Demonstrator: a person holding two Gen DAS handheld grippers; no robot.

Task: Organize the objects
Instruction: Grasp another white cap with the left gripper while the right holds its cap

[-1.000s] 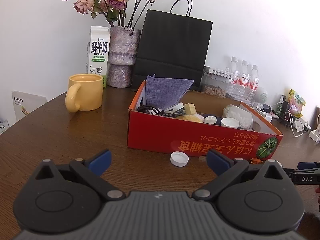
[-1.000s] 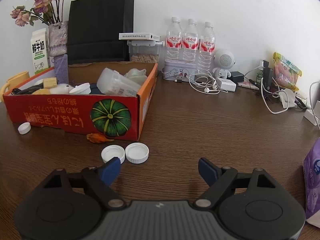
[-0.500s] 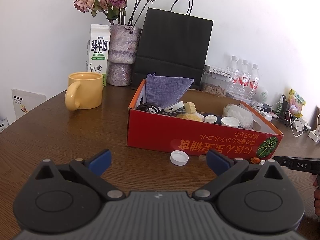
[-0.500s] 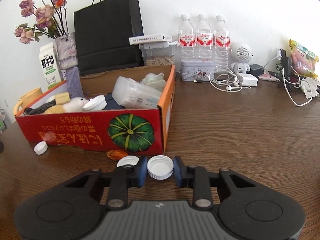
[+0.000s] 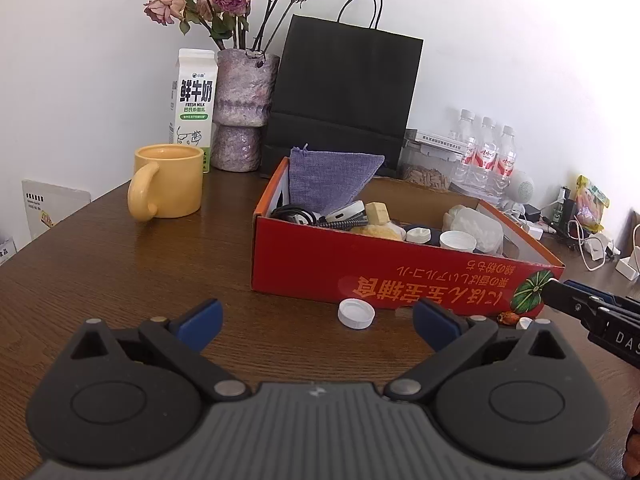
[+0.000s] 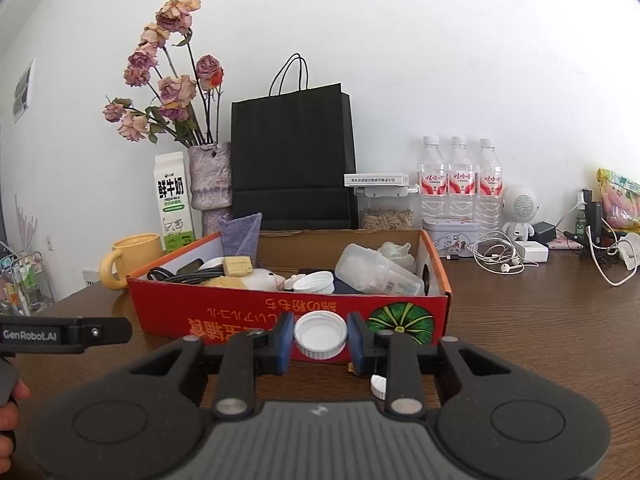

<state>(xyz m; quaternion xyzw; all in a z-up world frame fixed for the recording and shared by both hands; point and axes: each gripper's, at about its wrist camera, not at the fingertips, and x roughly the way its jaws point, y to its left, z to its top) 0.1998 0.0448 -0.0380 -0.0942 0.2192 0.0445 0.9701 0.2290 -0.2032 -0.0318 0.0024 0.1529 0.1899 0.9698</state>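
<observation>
Lifted off the table since a moment ago, right claw (image 6: 320, 338) clamps white cap (image 6: 320, 336) (left claw (image 5: 318, 322) apart).

We see a red box (image 6: 240, 312) w/ orange rim, green pumpkin print. Behind the box: black bag (image 6: 292, 160), yellow mug (image 5: 168, 180), purple mottled vase (image 5: 244, 108). White cap (image 6: 320, 336) sits btw blue pads (image 6: 284, 340).

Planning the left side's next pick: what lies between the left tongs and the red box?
In the left wrist view, one white cap lies on the bare table between the open left tongs and the red box.
</observation>
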